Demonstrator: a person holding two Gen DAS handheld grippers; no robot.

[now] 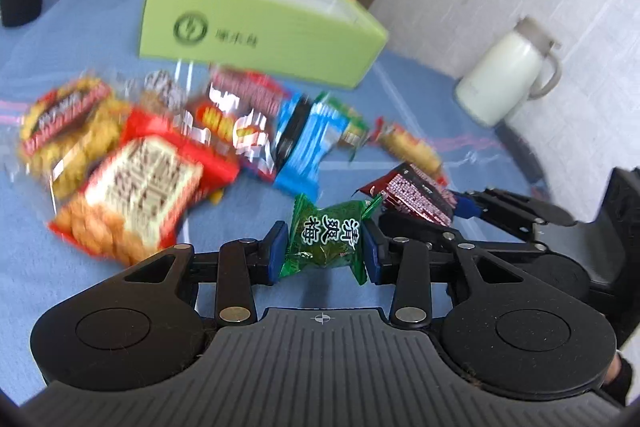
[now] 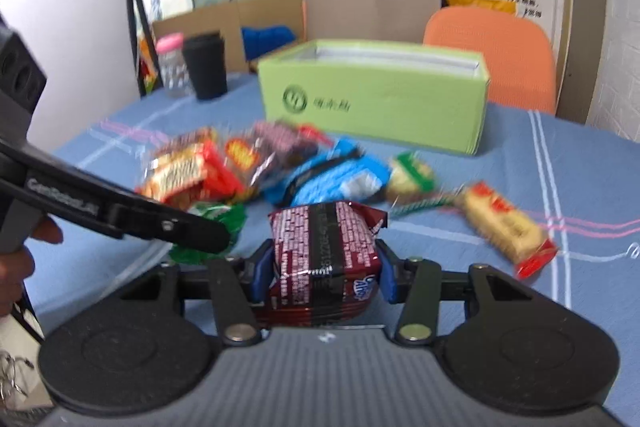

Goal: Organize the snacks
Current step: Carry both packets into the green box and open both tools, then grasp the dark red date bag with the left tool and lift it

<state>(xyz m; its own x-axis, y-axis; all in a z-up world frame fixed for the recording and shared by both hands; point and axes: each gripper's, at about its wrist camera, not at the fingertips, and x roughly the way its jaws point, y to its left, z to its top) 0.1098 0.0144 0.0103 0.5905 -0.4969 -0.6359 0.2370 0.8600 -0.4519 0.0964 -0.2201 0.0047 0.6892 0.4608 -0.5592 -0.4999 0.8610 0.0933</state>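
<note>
Left wrist | my left claw [image 1: 325, 247] clamped a green candy [image 1: 326, 237] | my right claw [image 2: 325, 269] clamped a dark red packet [image 2: 324, 255] | step: pickup | next: probably carry both to the green box [image 1: 256, 27] ahead.

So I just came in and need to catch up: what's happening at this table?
A person is sorting snacks with a handheld gripper in each hand. The left gripper is shut on a small green candy packet, and the right gripper is shut on a dark red snack packet. More snacks lie in a pile on the blue tablecloth, in front of an open green box.
</note>
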